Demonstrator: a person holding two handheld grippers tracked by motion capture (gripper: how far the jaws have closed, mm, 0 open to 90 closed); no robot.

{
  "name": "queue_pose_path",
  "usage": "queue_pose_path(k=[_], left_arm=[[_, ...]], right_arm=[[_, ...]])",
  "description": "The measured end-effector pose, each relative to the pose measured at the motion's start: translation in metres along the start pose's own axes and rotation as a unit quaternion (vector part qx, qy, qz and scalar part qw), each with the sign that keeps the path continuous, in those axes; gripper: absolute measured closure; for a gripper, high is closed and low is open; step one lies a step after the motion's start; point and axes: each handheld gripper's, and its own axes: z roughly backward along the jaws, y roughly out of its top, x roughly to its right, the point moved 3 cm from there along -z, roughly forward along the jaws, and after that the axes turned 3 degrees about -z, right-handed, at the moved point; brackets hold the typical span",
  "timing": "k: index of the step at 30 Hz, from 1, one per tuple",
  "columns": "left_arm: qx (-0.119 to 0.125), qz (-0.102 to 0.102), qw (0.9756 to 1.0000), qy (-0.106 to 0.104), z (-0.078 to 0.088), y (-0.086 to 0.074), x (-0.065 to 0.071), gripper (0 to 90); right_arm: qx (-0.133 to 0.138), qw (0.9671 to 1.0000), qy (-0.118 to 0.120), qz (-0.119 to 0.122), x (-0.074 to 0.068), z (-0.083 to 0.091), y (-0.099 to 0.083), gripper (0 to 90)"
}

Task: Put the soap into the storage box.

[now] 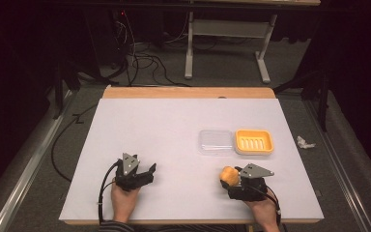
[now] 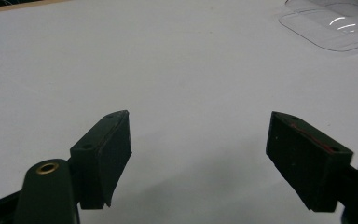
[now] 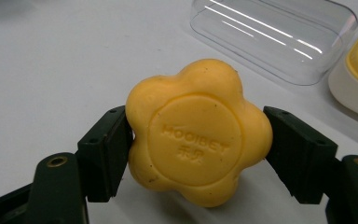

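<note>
A yellow flower-shaped soap (image 3: 198, 133) sits clamped between the jaws of the right gripper (image 1: 235, 181), near the yellow soap dish (image 1: 254, 141). A clear lid (image 1: 216, 141) lies just beside that dish on the white worktop (image 1: 164, 130). The left gripper (image 2: 198, 158), well apart from the dish, is spread wide and holds nothing.

A white table (image 1: 174, 125) with a wooden far edge stands on grey carpet. A crumpled white scrap (image 1: 305, 142) lies on the floor beside it. Black cables (image 1: 145, 60) and a grey desk frame (image 1: 227, 43) sit beyond.
</note>
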Motion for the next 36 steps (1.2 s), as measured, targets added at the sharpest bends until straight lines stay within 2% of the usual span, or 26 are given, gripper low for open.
queue_pose_path(k=[10,36], left_arm=[[0.0,0.0,1.0,0.0,0.0,0.0,0.0,22.7],[-0.003,-0.003,1.0,0.0,0.0,0.0,0.0,22.7]], right_arm=[[0.007,0.9999,-0.008,-0.005,0.004,0.008,0.003,27.6],[0.031,0.998,-0.048,-0.028,0.032,0.039,0.006,27.6]])
